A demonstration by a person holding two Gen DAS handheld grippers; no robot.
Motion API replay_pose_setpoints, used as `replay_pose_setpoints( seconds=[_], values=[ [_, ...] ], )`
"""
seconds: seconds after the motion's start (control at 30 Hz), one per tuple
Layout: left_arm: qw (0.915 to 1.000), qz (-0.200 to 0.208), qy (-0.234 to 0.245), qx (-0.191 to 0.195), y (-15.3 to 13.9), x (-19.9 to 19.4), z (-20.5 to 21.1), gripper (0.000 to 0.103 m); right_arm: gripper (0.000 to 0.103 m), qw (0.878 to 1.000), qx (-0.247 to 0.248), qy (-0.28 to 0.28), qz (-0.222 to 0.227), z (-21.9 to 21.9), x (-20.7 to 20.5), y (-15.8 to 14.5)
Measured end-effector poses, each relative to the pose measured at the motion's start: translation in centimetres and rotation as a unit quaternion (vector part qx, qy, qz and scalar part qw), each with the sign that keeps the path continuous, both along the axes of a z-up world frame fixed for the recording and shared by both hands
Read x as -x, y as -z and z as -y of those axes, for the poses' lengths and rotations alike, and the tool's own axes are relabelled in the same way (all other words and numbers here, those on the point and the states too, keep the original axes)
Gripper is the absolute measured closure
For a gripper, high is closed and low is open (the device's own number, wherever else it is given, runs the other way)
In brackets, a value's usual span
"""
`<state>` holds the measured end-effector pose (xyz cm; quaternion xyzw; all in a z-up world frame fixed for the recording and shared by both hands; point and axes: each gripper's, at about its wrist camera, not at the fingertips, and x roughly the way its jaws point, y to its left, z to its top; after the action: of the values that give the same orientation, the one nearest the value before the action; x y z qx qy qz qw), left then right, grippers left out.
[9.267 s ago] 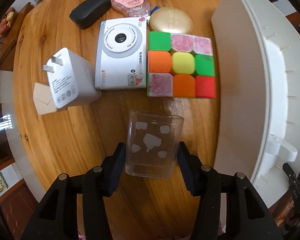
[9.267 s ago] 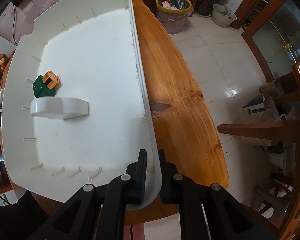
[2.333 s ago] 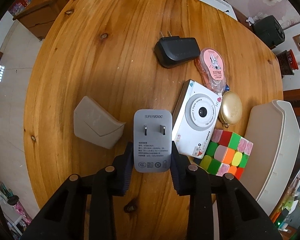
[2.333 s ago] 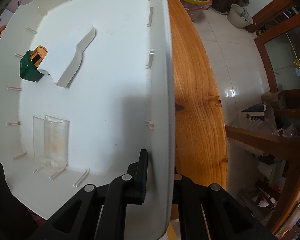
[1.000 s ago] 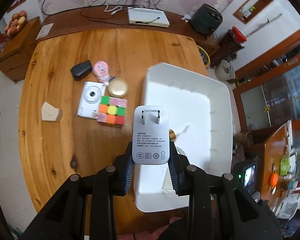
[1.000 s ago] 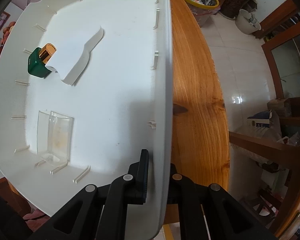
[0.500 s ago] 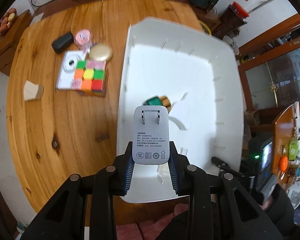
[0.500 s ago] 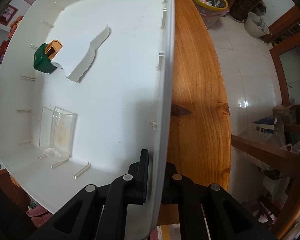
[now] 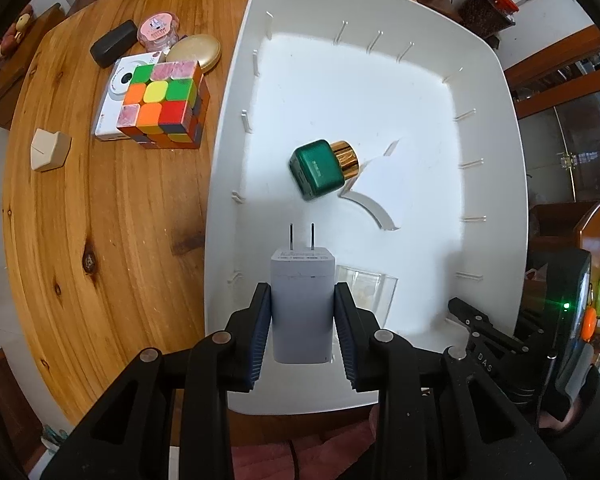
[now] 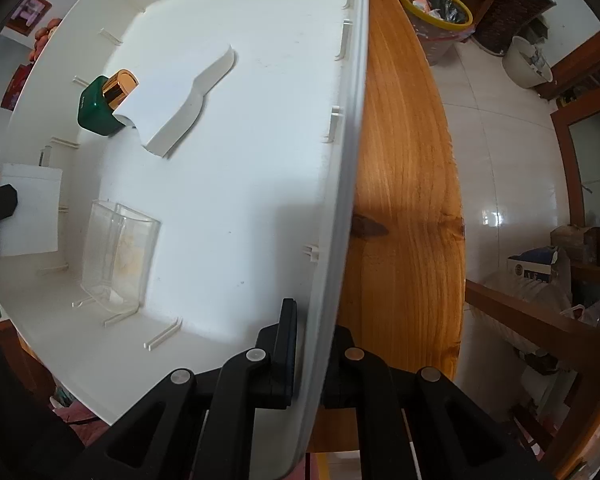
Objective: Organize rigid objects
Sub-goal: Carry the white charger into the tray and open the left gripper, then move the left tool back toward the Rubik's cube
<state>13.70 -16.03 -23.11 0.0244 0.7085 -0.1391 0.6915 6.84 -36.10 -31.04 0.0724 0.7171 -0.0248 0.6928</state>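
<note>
Left gripper [image 9: 302, 322], clamped on the white charger [image 9: 302, 300], should set it down flat at the bin's [image 9: 496, 80] near edge, clear of the clear box [image 9: 366, 294].

left tool [image 9: 302, 328]: black arms | blue ribbed pads | silver screws

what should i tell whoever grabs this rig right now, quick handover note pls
Left tool: shut on the white charger, prongs pointing away, held over the white bin near its front left corner.
Right tool: shut on the bin's right rim, steadying it.
In the bin: green bottle with gold cap, white curved piece, clear plastic box.
On the wooden table: puzzle cube, white toy camera, gold compact, pink tape dispenser, black adapter, beige block.
Left to do: release the charger, then bin those six.
</note>
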Motion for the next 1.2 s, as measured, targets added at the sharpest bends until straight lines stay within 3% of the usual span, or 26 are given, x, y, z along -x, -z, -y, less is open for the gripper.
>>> replay_pose_setpoints(
  seconds=[0.27, 0.5, 0.6, 0.73, 1.2],
  values=[
    [0.9996, 0.002, 0.003, -0.028, 0.7, 0.2, -0.1, 0.068, 0.094, 1.000, -0.001, -0.004, -0.001, -0.1, -0.2, 0.0],
    [0.9983, 0.053, 0.016, -0.017, -1.9, 0.2, 0.1, 0.065, 0.094, 1.000, 0.002, -0.006, -0.003, -0.2, -0.3, 0.0],
    [0.9974, 0.069, 0.017, -0.013, -2.7, 0.1, 0.1, 0.056, 0.094, 1.000, 0.003, -0.007, -0.004, -0.3, -0.3, -0.1],
    [0.9956, 0.090, 0.016, -0.018, -3.5, -0.2, -0.2, 0.053, 0.094, 1.000, 0.003, -0.007, -0.004, -0.3, -0.3, 0.0],
    [0.9924, 0.097, -0.035, -0.068, -4.1, -2.8, -4.6, 0.050, 0.094, 1.000, 0.009, 0.004, -0.002, -0.2, -0.2, -0.3]
  ],
)
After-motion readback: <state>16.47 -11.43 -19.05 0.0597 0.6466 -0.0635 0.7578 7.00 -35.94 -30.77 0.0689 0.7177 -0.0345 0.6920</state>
